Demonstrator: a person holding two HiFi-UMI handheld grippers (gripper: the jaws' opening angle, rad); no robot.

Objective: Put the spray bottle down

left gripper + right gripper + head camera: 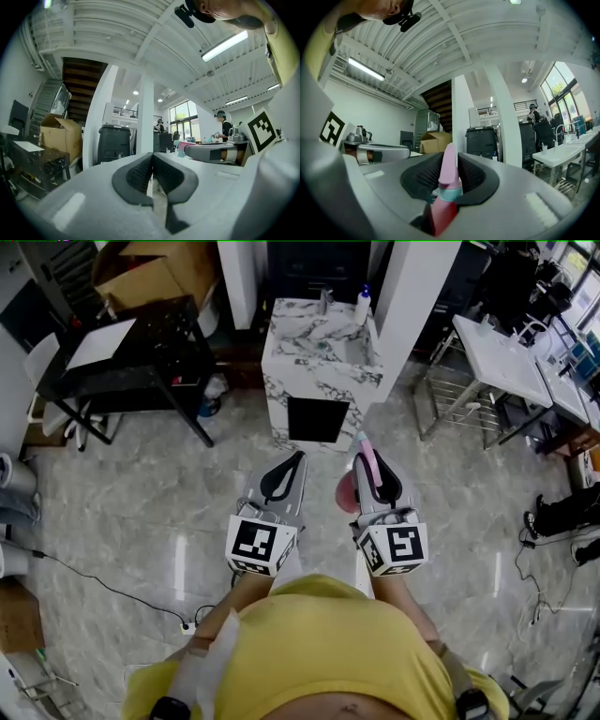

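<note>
Side by side above the floor [141,521], the left gripper [296,460] and right gripper [364,463] face a sink unit [319,371] ahead, a spray bottle [449,176] between the right gripper's fingers. A bench [141,367] stands left of the unit and a second bench [502,357] right of it.

In the head view the right hand-held gripper [370,465] covers most of the spray bottle [345,491], so only pink slivers show beside and between its jaws. In the right gripper view the bottle's lower body is hidden below the jaws. The yellow shirt [328,652] hides most of both forearms [242,596] and is cut off by the bottom edge, and the people [224,126] far back in the left gripper view are too small to make out.
</note>
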